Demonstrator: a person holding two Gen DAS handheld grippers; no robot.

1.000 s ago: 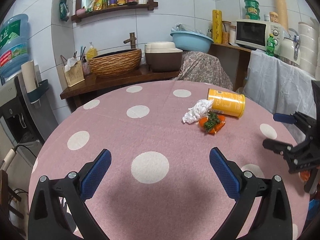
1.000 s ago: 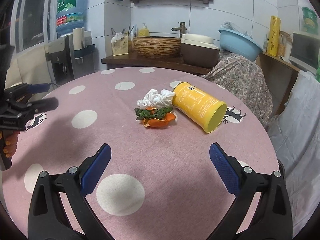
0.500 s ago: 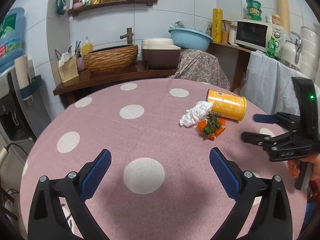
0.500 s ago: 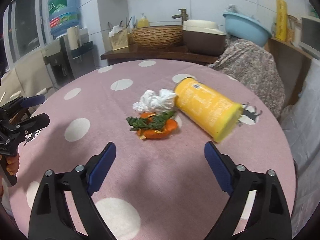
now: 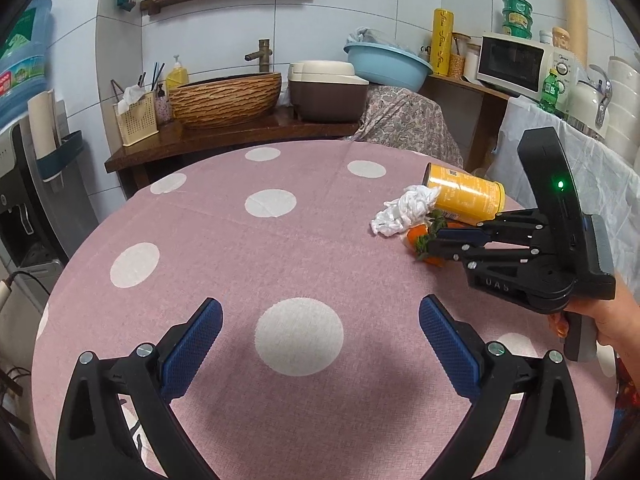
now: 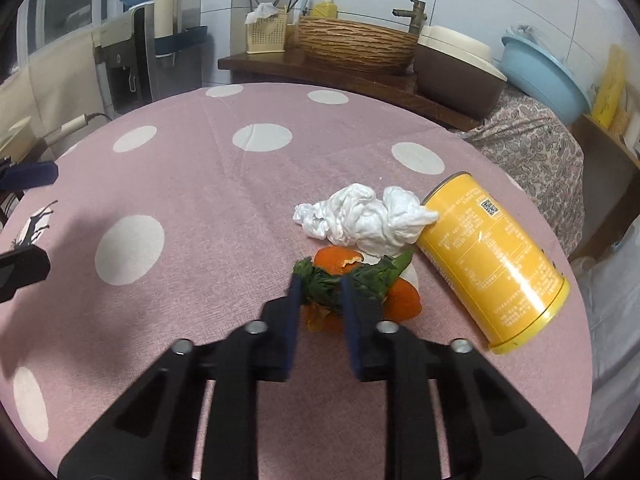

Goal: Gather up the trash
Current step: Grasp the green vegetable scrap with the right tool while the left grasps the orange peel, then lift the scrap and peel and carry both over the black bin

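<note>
On the pink polka-dot table lies a small heap of trash: a crumpled white tissue, orange peel and green leaves, beside a yellow can tipped on its side. My right gripper is over the heap, its jaws closing, with the green leaves pinched between the pads. From the left wrist view the right gripper reaches in from the right, a hand on its handle, in front of the tissue and can. My left gripper stands open over bare cloth, holding nothing.
Behind the table runs a wooden counter with a woven basin, a brown cooker and a blue basin. A microwave stands at the right, a water dispenser at the left.
My right gripper moved forward and down to the scrap heap, and its jaws went from wide open to nearly closed around the green leaves. The left gripper stayed open.
</note>
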